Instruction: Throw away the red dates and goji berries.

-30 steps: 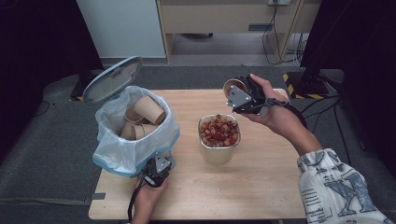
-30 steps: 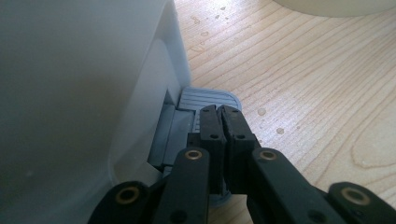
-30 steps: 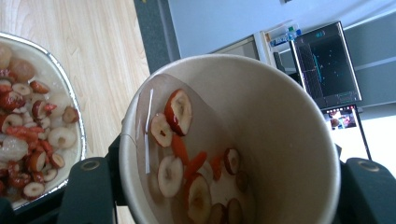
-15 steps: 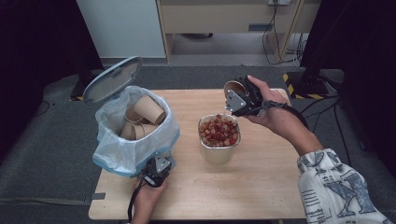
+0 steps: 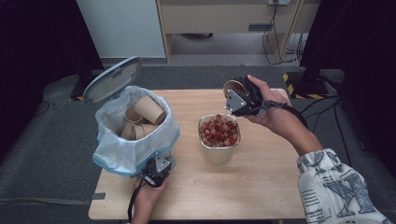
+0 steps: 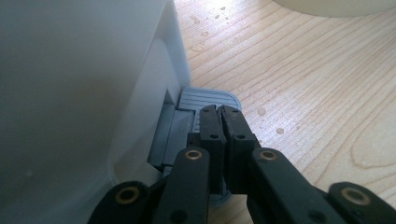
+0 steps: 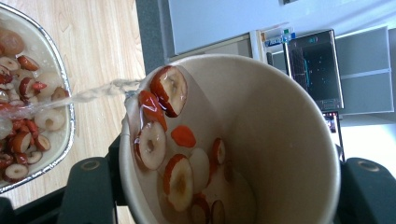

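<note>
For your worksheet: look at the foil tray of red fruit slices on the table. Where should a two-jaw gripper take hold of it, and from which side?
Probably the rolled rim of the foil tray, on its near side, one jaw inside and one outside. The tray looks too wide to span, its walls are thin foil, and the paper cup in the right gripper is pouring over the far rim.

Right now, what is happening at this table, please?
A person is tipping a paper cup, held in the right hand-held gripper, so that liquid and sliced red fruit pour into the foil tray on the wooden table. The left hand-held gripper, jaws shut, presses the grey pedal of the bin. The bin's lid stands open, with used cups inside.
</note>
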